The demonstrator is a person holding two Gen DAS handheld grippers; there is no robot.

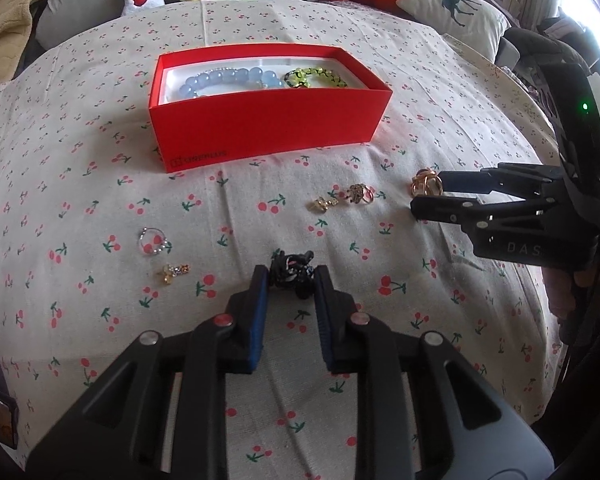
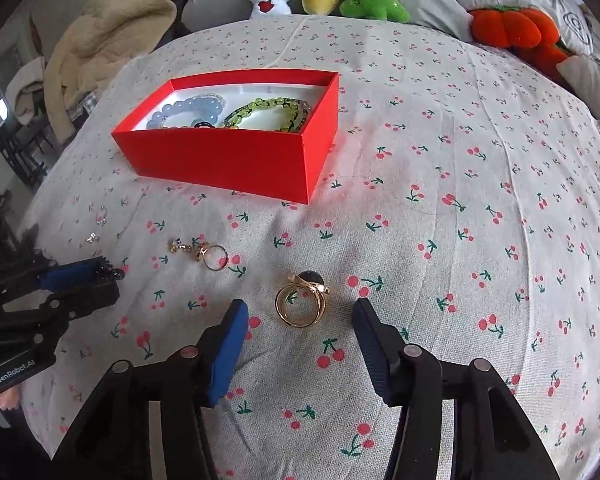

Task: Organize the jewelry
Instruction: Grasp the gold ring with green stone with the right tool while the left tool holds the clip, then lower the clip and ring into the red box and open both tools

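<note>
black trinket (image 1: 292,274) pinched in left tongs (image 1: 291,280); right tongs (image 2: 298,312) wide around gold ring (image 2: 300,302).

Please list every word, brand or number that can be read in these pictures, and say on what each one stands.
"GenRobot.AI": on the left claw body.
"D A S": on the right claw body, cut off at the edge.
Logo with brand word: on the red box front, too blurred to read.

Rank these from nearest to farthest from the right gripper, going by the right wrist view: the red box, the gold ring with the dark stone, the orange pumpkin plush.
1. gold ring with the dark stone: on the cloth just ahead of the right gripper, between its open fingers.
2. red box: farther ahead, slightly left.
3. orange pumpkin plush: far back, upper right, by the pillows.
</note>
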